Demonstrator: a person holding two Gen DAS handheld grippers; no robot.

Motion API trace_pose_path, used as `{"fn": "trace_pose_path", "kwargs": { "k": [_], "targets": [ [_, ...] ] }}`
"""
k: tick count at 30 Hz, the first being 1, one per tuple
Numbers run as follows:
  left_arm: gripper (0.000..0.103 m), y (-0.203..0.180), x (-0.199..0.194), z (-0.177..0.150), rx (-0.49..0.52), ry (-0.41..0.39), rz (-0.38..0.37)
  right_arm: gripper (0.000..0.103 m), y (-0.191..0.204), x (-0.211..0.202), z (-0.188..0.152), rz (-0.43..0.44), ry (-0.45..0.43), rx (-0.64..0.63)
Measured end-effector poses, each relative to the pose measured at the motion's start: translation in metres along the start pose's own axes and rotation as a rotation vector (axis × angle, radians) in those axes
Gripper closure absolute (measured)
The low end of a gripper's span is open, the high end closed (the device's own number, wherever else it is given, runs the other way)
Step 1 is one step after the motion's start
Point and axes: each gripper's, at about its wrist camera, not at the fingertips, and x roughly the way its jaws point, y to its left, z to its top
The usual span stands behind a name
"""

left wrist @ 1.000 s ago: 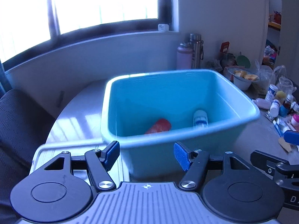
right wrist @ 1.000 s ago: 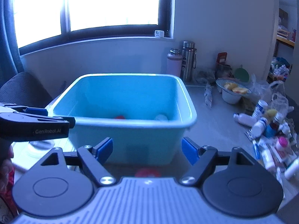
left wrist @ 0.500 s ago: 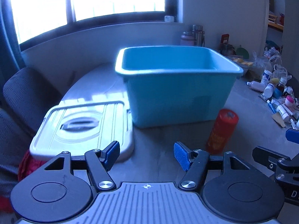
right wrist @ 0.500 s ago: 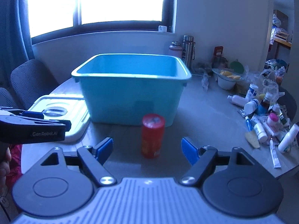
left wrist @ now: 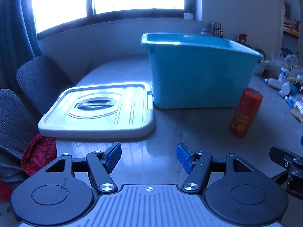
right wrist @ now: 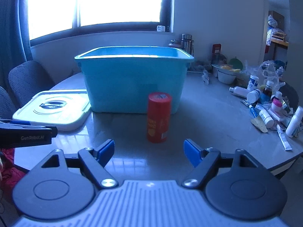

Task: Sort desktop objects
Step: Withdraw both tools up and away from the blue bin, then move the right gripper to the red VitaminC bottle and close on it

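In the left wrist view, the left tongs [left wrist: 148, 158] sit at the bottom centre, spread wide with nothing between the blue pads [left wrist: 113, 156]. On the grey bench [left wrist: 170, 132], a white lid [left wrist: 98, 111] lies flat at centre left, its right edge just beside the teal tub [left wrist: 198, 71] at upper centre. A red canister [left wrist: 246, 112] stands upright at the right, near the tub's front corner.

In the right wrist view, the right tongs [right wrist: 149, 152] at the bottom centre are likewise spread and empty. The red canister [right wrist: 159, 117] stands upright at centre, just before the teal tub [right wrist: 132, 79]. The lid [right wrist: 51, 109] lies at left. Bottles and tubes [right wrist: 269, 106] are scattered at the right edge.
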Motion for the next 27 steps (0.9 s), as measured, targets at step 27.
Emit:
{"fn": "trace_pose_path", "kwargs": {
  "k": [27],
  "targets": [
    [0.036,0.002,0.033,0.006,0.049,-0.03,0.116,0.023,-0.014,0.069,-0.01,-0.003,-0.002,0.133]
  ]
}}
